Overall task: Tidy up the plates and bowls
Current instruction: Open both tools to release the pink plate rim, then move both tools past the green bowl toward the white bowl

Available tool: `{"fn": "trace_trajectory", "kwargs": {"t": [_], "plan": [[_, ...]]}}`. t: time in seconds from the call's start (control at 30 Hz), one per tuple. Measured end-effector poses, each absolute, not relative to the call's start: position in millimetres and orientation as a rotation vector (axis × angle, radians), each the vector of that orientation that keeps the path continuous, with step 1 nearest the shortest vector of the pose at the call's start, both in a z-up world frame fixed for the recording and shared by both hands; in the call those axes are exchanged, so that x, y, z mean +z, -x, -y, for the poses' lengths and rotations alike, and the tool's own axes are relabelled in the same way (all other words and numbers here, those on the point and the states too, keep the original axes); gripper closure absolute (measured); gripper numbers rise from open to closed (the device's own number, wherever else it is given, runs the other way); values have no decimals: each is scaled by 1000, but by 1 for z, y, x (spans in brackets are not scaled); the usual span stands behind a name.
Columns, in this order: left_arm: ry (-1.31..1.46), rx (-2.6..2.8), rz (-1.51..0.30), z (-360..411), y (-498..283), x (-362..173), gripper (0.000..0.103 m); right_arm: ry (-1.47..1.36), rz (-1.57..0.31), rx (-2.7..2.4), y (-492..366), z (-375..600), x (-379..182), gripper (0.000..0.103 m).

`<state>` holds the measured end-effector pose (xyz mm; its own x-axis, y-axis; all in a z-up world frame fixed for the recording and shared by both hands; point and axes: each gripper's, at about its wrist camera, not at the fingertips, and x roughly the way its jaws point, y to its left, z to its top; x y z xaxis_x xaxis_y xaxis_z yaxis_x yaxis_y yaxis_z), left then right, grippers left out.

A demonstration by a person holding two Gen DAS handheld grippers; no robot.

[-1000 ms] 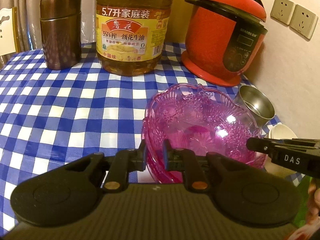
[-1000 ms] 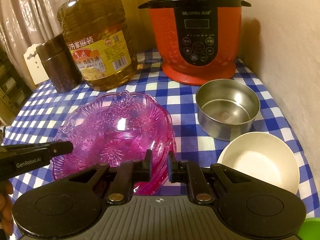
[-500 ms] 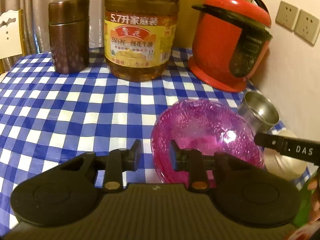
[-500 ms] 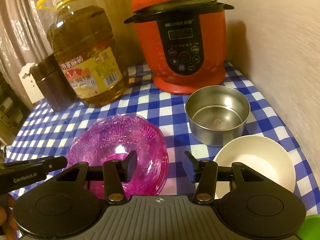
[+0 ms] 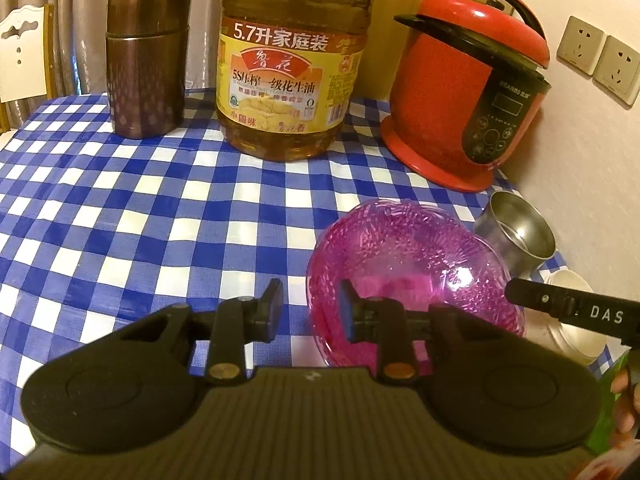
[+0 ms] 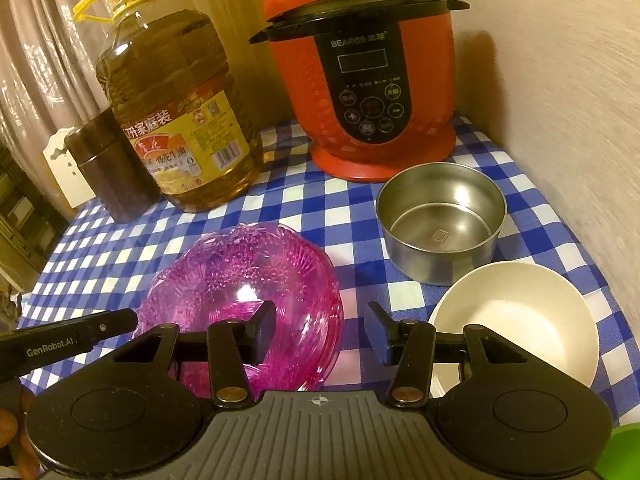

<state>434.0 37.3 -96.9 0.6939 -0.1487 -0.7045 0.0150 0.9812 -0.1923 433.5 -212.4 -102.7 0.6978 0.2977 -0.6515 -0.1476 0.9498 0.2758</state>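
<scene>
A pink patterned glass bowl (image 5: 416, 268) (image 6: 240, 280) rests on the blue checked tablecloth (image 5: 160, 220). A steel bowl (image 6: 440, 216) (image 5: 520, 236) stands to its right, and a white bowl (image 6: 516, 316) (image 5: 572, 320) lies nearer, right of the pink one. My left gripper (image 5: 308, 308) is open, its jaws on either side of the pink bowl's near left rim, holding nothing. My right gripper (image 6: 322, 328) is open and empty, its jaws straddling the pink bowl's right rim.
A red pressure cooker (image 6: 368, 76) (image 5: 468, 92) stands at the back right by the wall. A large oil bottle (image 5: 292, 60) (image 6: 176, 120) and a brown canister (image 5: 146, 64) (image 6: 108, 168) stand at the back. A chair back (image 5: 22, 56) shows at far left.
Both grippers opened and let go of the pink bowl's rim, then drew back and up. The bowl now rests on the table.
</scene>
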Motion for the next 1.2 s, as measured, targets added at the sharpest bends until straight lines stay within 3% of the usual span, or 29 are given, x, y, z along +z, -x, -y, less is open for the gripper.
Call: {"fn": "trace_trajectory", "kwargs": {"t": [0.8,1.2], "plan": [[161,-171,-747,-18,-389,-48,77,-253,-722,278,-395,210,-63,53],[116,-241,-687,12,-298,-12,77,-266,-659,202,-292,246,-28,53]]}}
